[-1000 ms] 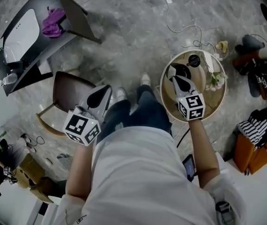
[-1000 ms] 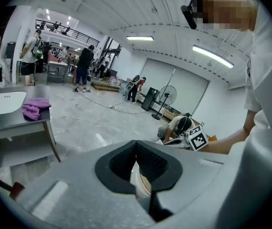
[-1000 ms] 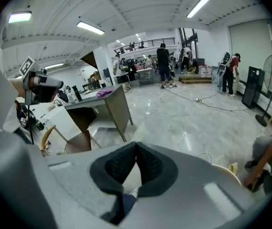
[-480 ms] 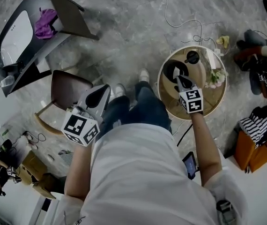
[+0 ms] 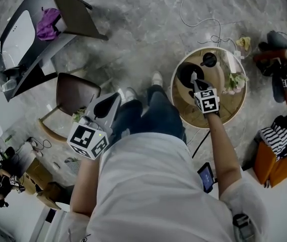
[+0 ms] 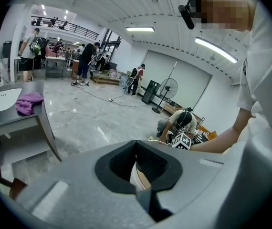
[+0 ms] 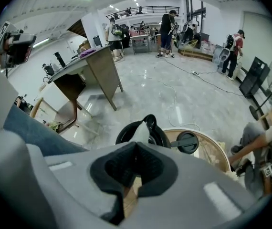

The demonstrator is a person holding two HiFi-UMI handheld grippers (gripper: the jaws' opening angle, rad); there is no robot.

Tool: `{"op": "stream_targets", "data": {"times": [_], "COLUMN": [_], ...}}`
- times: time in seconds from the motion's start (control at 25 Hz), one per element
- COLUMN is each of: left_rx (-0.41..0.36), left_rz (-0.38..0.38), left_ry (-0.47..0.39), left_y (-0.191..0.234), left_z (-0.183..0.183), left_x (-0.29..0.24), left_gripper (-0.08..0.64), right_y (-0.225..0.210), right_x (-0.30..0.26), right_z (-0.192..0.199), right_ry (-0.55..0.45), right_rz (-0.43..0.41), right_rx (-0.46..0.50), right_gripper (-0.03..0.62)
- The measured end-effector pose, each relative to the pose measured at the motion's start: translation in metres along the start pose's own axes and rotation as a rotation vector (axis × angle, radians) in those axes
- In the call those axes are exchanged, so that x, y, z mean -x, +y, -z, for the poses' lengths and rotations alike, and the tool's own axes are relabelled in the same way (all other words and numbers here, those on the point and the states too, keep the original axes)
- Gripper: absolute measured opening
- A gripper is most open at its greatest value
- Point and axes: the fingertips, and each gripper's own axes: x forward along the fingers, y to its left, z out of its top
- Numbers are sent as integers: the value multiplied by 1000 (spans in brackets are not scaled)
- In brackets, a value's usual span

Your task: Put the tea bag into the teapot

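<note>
A round wooden table (image 5: pixel 224 116) stands at the person's right. On it a black teapot (image 5: pixel 185 73) sits by the far left edge, its lid (image 5: pixel 209 60) lies just beside it at the far edge, and flowers (image 5: pixel 234 79) lie at the right edge. The right gripper (image 5: pixel 198 83) hangs over the open teapot, jaws pinched on the white tea bag (image 7: pixel 140 131), which pokes past the tips above the pot's mouth. The left gripper (image 5: pixel 111 101) is well apart across the person's legs, near a chair (image 5: pixel 73 92), with its jaws closed together on nothing.
</note>
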Motion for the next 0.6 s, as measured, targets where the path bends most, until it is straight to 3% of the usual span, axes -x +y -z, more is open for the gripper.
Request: {"op": "stream_targets", "data": {"times": [0.6], "left_rx": [46], "left_rz": [-58], "left_ry": [-2], "left_y": [7], "left_z": [14], "left_x": [11], "left_gripper": [7], "right_y": [-3], "right_x": [-34], "right_z": [11], "right_ry": [121], "right_rz": [-8], "right_rx": [56], "right_gripper": [3]}}
